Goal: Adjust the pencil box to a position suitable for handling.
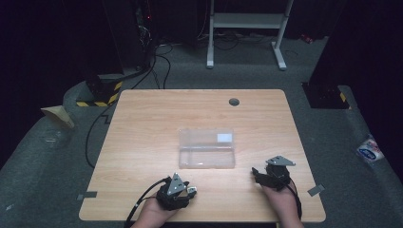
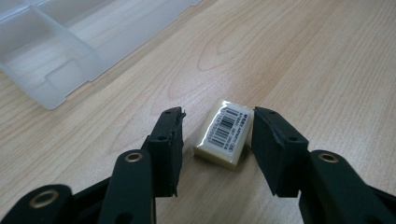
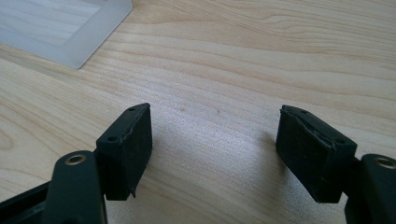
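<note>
left gripper (image 2: 217, 133) jaws apart around small white barcode-labelled eraser (image 2: 225, 133) near worktop's front edge, not clamped, right gripper (image 3: 215, 154) wide open, empty, clear plastic compartment box (image 1: 206, 148) mid-worktop

The right gripper (image 3: 215, 149) occupies the lower part of the frame, its two black jaws rising from the bottom edge and standing wide apart with nothing between them. Each jaw carries a black rubber-like pad (image 3: 130, 147) with a rough, worn edge. Beneath them lies the light wooden table surface (image 3: 243, 60), its grain running across the frame. A corner of a translucent plastic box (image 3: 60, 28) sits at the upper left.
</note>
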`<state>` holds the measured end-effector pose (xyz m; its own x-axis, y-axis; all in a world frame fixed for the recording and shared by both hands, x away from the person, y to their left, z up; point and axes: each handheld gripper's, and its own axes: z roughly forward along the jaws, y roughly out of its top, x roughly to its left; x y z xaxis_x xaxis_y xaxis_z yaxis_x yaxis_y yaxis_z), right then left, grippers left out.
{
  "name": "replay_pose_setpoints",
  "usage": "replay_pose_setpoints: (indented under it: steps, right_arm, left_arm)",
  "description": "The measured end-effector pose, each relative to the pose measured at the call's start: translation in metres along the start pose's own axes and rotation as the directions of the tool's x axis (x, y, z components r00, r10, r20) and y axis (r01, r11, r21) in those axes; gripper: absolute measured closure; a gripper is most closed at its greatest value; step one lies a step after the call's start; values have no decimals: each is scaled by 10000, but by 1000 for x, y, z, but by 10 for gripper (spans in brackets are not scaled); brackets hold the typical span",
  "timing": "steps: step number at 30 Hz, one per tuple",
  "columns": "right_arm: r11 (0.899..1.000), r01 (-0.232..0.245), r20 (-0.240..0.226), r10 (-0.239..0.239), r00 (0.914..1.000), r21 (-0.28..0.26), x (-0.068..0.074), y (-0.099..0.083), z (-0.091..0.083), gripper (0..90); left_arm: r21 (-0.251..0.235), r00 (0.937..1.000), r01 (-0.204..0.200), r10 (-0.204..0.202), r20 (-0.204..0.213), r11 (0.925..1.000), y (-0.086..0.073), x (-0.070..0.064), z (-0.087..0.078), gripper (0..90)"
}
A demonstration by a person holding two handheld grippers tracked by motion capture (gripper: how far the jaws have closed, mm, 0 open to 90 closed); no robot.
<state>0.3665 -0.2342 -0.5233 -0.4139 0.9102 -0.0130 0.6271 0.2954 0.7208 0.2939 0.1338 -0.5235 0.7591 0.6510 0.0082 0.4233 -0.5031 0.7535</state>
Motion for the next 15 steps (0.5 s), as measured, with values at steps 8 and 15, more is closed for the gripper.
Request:
replay_pose_setpoints:
  steps: [8,15]
  right_arm:
    - [10000,1,0,-1,10000,-2,0,0,0,269]
    - [10000,1,0,-1,10000,-1,0,0,0,269]
  left_arm:
    - [-45,10000,-36,36,45,10000,0,2,1,675]
    - [-114,10000,-4,3,-54,9999,-2,6,-1,677]
